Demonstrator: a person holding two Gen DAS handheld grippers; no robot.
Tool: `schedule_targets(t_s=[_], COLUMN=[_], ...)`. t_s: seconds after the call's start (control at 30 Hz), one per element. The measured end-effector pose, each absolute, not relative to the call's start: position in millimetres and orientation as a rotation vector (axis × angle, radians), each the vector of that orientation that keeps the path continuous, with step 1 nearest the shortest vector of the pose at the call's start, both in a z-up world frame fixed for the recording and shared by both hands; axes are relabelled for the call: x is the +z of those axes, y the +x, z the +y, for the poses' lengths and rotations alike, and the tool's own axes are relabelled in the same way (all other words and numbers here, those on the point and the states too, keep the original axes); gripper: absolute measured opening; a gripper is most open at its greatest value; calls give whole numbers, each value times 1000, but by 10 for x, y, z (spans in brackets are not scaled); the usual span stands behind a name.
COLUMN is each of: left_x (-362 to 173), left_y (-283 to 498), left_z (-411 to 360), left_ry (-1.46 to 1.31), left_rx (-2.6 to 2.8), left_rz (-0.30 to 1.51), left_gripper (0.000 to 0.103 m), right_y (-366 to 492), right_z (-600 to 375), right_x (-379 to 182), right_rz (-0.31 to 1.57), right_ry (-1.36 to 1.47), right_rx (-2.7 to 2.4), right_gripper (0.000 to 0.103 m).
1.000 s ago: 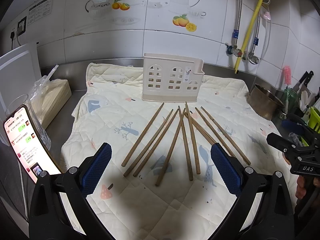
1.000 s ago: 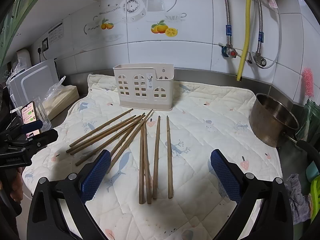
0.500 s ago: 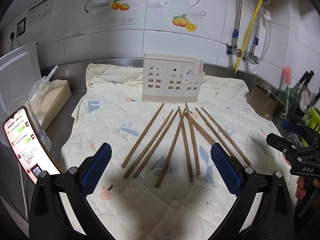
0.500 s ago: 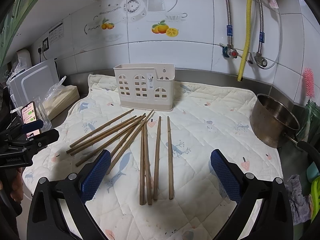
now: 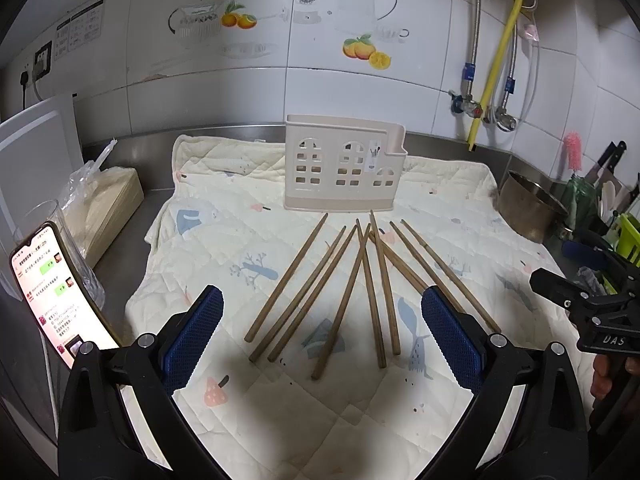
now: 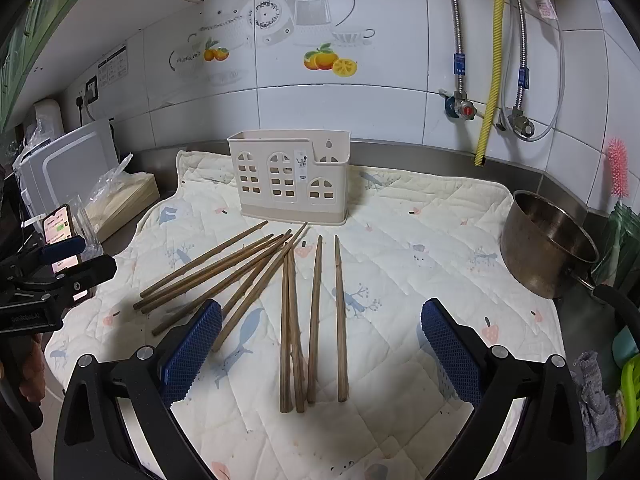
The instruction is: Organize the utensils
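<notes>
Phone point(image 5: 56, 292) off the quilt's point(image 5: 224, 236) left edge. My left gripper point(image 5: 322, 334) wide open, empty, over its front edge. Chopsticks point(image 6: 288, 304) fanned mid-quilt, holder point(image 6: 290, 178) upright at back edge. My right gripper point(image 6: 320, 346) wide open, empty. Pot point(image 6: 548, 244) off right edge.

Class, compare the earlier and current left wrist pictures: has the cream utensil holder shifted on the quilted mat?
No. The utensil holder stands at the same spot on the quilted mat, still below the orange decal on the wall tiles.
</notes>
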State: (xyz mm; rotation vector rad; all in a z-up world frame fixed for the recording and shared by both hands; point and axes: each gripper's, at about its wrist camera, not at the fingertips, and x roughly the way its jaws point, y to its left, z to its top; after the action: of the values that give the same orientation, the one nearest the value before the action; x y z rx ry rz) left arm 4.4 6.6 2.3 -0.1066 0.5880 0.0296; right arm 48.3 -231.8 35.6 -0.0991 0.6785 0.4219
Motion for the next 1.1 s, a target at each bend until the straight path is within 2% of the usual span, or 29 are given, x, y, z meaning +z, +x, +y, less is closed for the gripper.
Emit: schedule_targets(t_s=[1.1], left_x=[25], left_y=[139], left_z=[268], left_ry=[-121], left_rx=[79], left_rz=[576], left_gripper=[96], right_y=[649], right_z=[-2301], right_x=[275], right_rz=[703], right_ry=[-84], right_rx=[424], right_gripper=[95])
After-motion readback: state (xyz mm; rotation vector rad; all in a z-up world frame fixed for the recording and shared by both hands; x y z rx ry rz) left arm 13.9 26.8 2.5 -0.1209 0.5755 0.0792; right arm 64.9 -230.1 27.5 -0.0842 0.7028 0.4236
